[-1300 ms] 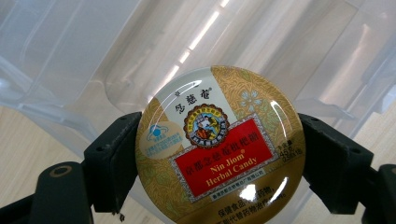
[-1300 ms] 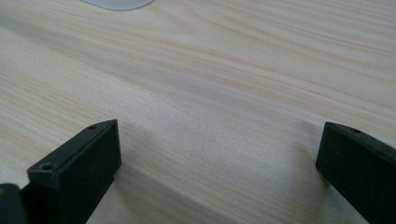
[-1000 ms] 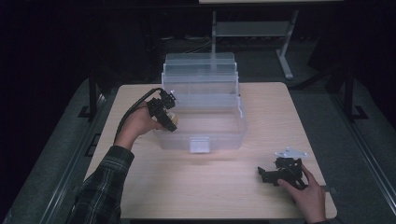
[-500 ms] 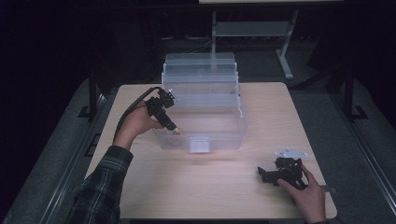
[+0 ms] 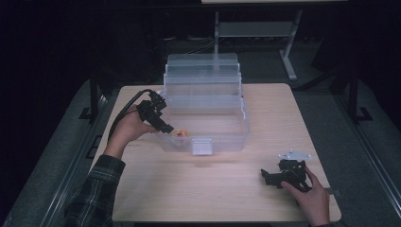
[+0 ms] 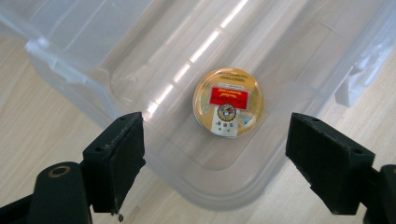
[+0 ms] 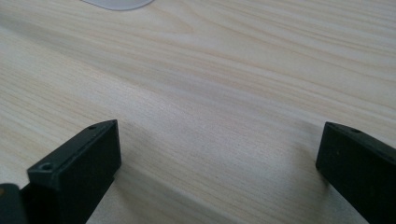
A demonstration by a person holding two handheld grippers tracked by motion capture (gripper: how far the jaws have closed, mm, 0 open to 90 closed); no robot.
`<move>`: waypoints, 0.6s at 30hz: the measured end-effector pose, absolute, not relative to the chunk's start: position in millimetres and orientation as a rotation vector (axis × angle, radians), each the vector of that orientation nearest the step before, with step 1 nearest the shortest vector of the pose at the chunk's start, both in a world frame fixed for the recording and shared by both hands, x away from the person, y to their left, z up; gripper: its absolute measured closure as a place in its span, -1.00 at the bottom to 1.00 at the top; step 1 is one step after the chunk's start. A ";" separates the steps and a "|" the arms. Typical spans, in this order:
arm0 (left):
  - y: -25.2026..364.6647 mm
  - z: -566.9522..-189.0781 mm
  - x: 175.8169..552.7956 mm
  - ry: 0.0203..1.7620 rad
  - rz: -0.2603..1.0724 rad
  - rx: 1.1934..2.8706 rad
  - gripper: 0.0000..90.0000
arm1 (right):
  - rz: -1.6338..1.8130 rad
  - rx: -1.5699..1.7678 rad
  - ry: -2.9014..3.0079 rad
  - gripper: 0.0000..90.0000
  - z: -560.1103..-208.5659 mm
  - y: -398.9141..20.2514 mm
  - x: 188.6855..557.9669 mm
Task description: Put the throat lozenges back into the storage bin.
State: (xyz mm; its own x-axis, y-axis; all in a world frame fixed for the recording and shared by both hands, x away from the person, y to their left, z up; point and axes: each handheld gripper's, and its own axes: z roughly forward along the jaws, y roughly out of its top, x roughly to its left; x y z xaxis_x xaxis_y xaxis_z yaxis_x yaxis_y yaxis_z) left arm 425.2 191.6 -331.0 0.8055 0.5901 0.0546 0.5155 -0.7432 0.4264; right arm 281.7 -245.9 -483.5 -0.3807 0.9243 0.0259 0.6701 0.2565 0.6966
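The left gripper [image 5: 166, 127] hung over the near left corner of the clear plastic box [image 5: 236, 135], tilted downward into it, its jaws spread wide with nothing between them. Straight ahead of those jaws and a little below, inside the box, lay a small round tin [image 6: 229, 102] with a gold rim, a red label and a small white label under it. It rested flat on the box floor, close to the rounded corner wall, apart from both jaws. In the left gripper view the tin sat roughly midway between the two black pads, nearer the far side of the gap than the near one. The box's lid stood open behind it, rising in steps away from the person.

The right gripper [image 5: 269, 177] sat low on the wooden table [image 5: 283, 113], well apart from the box and to the near right of it, held in the person's right hand [image 5: 309, 196]. Its jaws were also spread wide, with bare wood grain between them and nothing pinched. Ahead of its jaws, at the far edge of its own view, a pale curved piece of plastic [image 7: 116, 3] just showed; I could not tell what part it was.
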 end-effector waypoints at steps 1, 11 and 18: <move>193.9 -330.6 423.6 0.831 0.267 2.594 -0.58 | 0.892 1.453 2.146 -1.00 -483.5 -245.9 281.7; 209.7 -323.9 403.2 0.835 0.308 2.533 -0.58 | 0.892 1.453 2.147 -1.00 -483.5 -245.9 281.8; 215.8 -326.8 387.9 0.845 0.323 2.504 -0.58 | 0.892 1.452 2.147 -1.00 -483.5 -245.9 281.8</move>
State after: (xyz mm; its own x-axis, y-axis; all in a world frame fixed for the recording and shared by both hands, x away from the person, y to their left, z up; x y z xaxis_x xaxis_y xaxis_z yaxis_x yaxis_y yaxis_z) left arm 387.9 215.8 -326.8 0.7823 0.6191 0.0687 0.5073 -0.6973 0.5063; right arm 281.8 -245.9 -483.5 -0.3819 0.9238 0.0256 0.6703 0.2578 0.6959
